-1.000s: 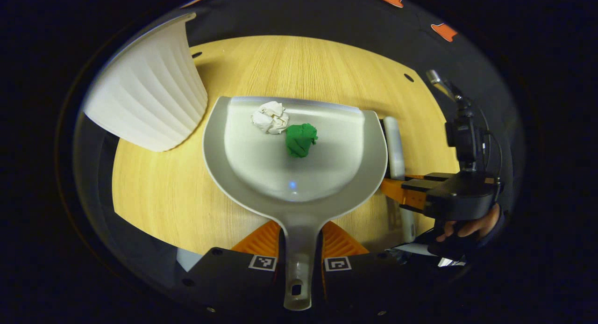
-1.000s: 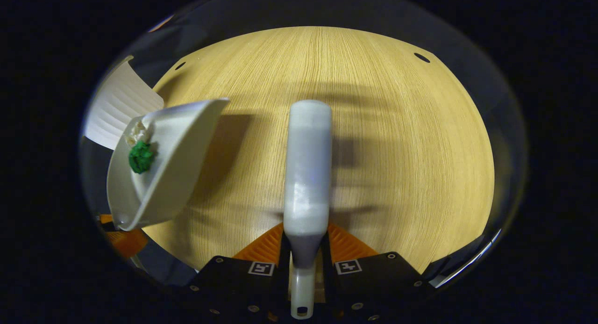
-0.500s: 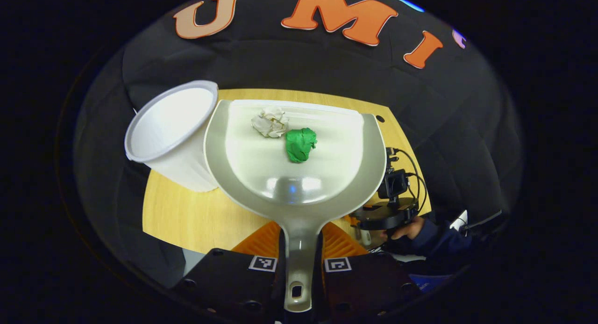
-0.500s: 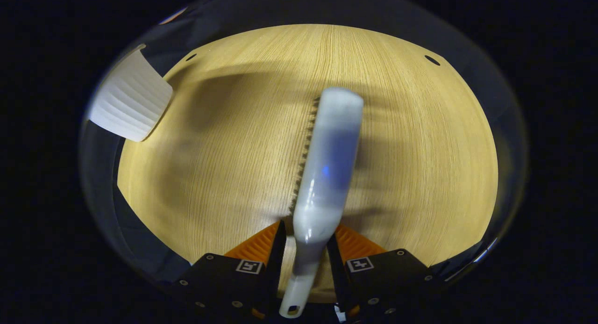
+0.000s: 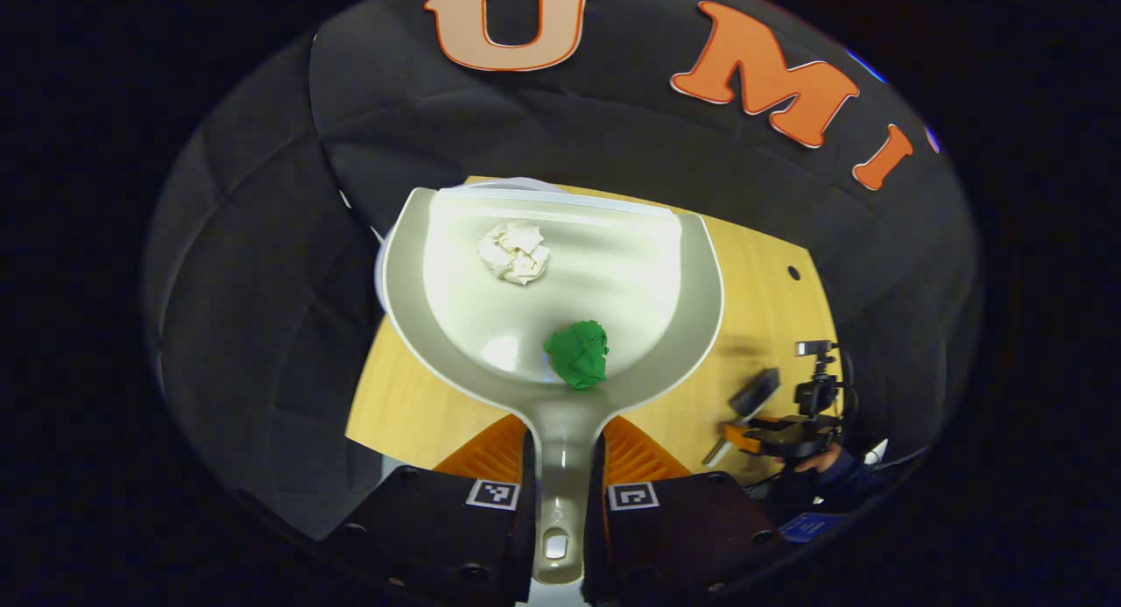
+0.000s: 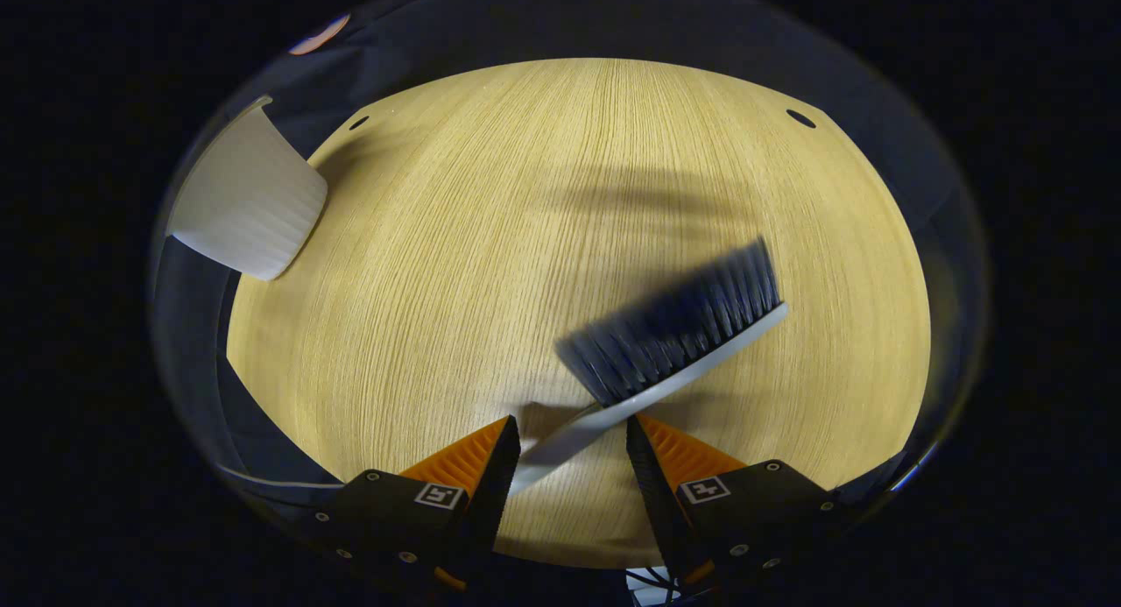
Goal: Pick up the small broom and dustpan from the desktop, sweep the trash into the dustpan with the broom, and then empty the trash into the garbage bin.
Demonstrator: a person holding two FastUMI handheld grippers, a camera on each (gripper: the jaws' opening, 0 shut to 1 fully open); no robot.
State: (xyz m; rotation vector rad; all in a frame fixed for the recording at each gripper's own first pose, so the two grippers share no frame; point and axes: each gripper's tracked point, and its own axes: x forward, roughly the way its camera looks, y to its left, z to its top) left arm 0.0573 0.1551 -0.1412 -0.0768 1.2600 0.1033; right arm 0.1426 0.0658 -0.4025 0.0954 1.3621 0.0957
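My left gripper [image 5: 563, 427] is shut on the handle of the grey dustpan [image 5: 666, 327], which it holds in the air. A white paper ball [image 5: 514, 251] lies near the pan's far lip. A green paper ball [image 5: 578, 353] rests low, close to the handle. Past the pan's far edge peeks the rim of the white bin [image 5: 378, 278]. In the right gripper view, the small broom [image 6: 674, 327] lies on its side on the wooden desktop [image 6: 490, 239]. My right gripper [image 6: 571, 425] stands open around its handle without pressing on it. The bin [image 6: 245, 204] stands at the far left.
Far off at the lower right of the left gripper view, a hand holds the right gripper [image 5: 734, 433] by the broom [image 5: 755, 391]. The booth's black cloth wall rises behind the desk. Small dark holes [image 6: 800, 117] mark the desktop's far corners.
The left gripper rose and moved left, so the dustpan now covers most of the bin; the green ball slid back toward the handle. The right gripper opened and the broom dropped onto its side.
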